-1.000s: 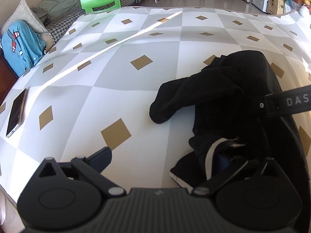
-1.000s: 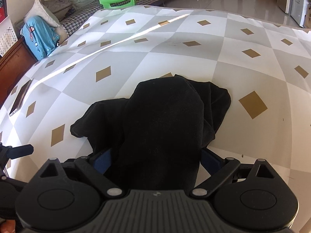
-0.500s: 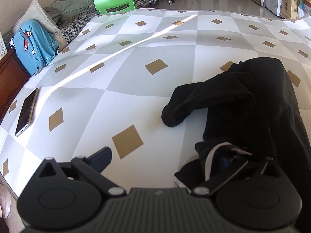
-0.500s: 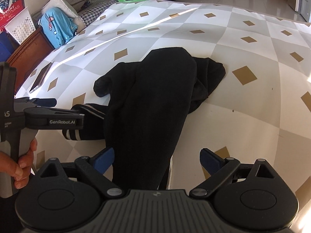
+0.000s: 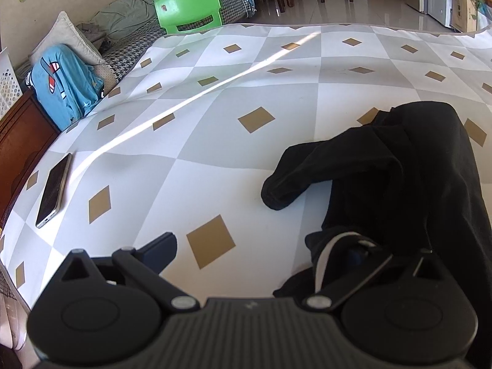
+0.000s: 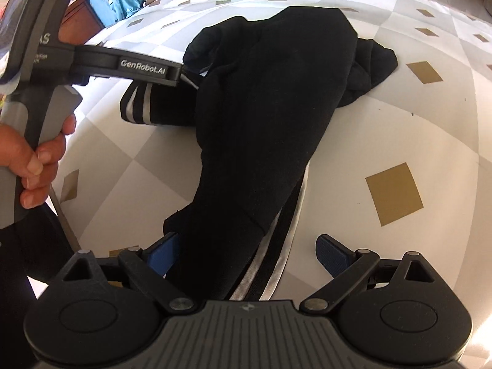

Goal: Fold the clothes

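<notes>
Your left tongs stand with fingers wide apart. The left finger hangs free over the checked cloth; the right finger is buried in the striped edge of the black garment, so fabric lies against it, though nothing is pinched between the two. Your hand grips the left tool's handle, seen at the left edge of the right wrist view, and that tool's finger reaches across to the garment's striped cuff.

Your right tongs are likewise spread. The left finger sits at the garment's near edge, the right finger stands clear of it over bare cloth. The garment passes between them and over the tool's front, its white-striped band running down the middle; no clamp is evident.

Ahead of both tongs the garment lies bunched on the bench, one dark sleeve end pointing left of the left tongs.

Further left, near the bench edge, a phone lies flat. Beyond the bench stand a green chair and a blue cushion on a sofa.
</notes>
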The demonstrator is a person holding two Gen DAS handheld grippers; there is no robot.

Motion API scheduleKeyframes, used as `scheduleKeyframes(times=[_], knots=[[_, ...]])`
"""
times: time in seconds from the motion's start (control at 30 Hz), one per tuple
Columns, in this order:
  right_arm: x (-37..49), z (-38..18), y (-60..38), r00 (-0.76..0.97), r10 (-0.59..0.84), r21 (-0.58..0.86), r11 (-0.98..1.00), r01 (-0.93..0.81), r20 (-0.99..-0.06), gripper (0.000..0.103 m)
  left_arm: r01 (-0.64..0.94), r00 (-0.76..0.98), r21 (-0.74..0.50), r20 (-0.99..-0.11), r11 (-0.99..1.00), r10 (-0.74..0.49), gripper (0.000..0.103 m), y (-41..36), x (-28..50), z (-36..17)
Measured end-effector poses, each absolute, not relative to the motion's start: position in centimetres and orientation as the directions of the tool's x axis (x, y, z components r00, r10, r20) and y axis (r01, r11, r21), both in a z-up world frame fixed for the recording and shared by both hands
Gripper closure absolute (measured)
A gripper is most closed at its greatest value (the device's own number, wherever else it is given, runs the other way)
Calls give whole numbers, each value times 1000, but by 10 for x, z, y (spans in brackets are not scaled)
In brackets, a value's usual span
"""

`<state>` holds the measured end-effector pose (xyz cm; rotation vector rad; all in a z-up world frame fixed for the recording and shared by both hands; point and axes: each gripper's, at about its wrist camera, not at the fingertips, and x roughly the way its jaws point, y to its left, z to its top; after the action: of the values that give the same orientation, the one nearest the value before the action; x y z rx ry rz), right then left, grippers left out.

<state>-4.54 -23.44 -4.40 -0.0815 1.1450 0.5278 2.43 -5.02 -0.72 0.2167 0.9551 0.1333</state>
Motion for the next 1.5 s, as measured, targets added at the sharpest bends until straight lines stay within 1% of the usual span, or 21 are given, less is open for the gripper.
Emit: scheduleKeyframes(times=[0.03, 0.17, 0.2, 0.23, 0.3, 0.33, 0.5, 0.6, 0.7, 0.8, 0.87, 0.9, 0.93, 0.97, 1.0, 1.1, 1.2, 1.33, 1.5], knots=[[-48, -45, -230, 314, 346, 178, 871, -458, -884, 9, -18, 569, 238, -796, 971, 205, 0, -49, 24, -7], [-56, -47, -216, 351, 297, 78, 849, -522, -888, 18, -21, 559, 210, -808, 977, 186, 0, -46, 24, -7], [-57, -46, -215, 357, 297, 66, 842, -535, -886, 23, -21, 558, 206, -809, 978, 183, 0, -45, 23, -7], [-59, -46, -213, 364, 296, 54, 835, -548, -883, 27, -21, 558, 206, -810, 978, 182, 0, -45, 23, -7], [-60, -45, -211, 374, 295, 38, 826, -563, -879, 40, -21, 558, 207, -809, 978, 183, 0, -44, 23, -7], [-60, -44, -211, 376, 294, 35, 826, -563, -879, 42, -21, 558, 207, -809, 978, 183, 0, -44, 23, -7], [-55, -38, -216, 365, 325, 78, 830, -552, -873, 57, -23, 557, 203, -810, 979, 182, 0, -41, 23, -7], [-51, -27, -222, 382, 360, 112, 835, -538, -851, 62, -22, 559, 203, -809, 979, 181, 0, -41, 23, -7], [-45, -11, -230, 418, 418, 167, 839, -518, -806, 67, -20, 558, 205, -810, 979, 181, 0, -41, 23, -7], [-39, 5, -236, 439, 475, 234, 835, -498, -763, 67, -19, 557, 206, -811, 978, 182, 0, -41, 23, -7], [-32, 7, -231, 438, 458, 219, 842, -494, -773, 67, -19, 556, 206, -811, 978, 182, 0, -41, 23, -7], [-28, 8, -229, 437, 450, 212, 845, -492, -779, 65, -18, 555, 207, -811, 978, 182, 0, -41, 23, -8], [-27, 7, -230, 420, 454, 227, 844, -487, -785, 63, -17, 555, 207, -812, 978, 182, 0, -40, 23, -8], [-25, 6, -230, 403, 459, 243, 842, -481, -792, 56, -17, 554, 208, -812, 978, 182, 0, -40, 23, -8], [-26, 5, -230, 396, 453, 244, 845, -476, -798, 52, -18, 553, 208, -813, 978, 183, 0, -40, 24, -8], [-28, -1, -231, 383, 430, 225, 850, -476, -817, 44, -23, 550, 202, -815, 979, 181, 0, -39, 24, -8], [-32, -6, -233, 366, 425, 229, 852, -471, -828, 40, -20, 553, 207, -813, 978, 183, 0, -41, 24, -8], [-38, -13, -233, 321, 420, 244, 850, -467, -849, 39, -19, 555, 208, -811, 978, 184, 0, -42, 24, -8], [-48, -28, -222, 265, 382, 212, 839, -501, -885, 38, -20, 553, 208, -812, 978, 184, 0, -42, 24, -8]])
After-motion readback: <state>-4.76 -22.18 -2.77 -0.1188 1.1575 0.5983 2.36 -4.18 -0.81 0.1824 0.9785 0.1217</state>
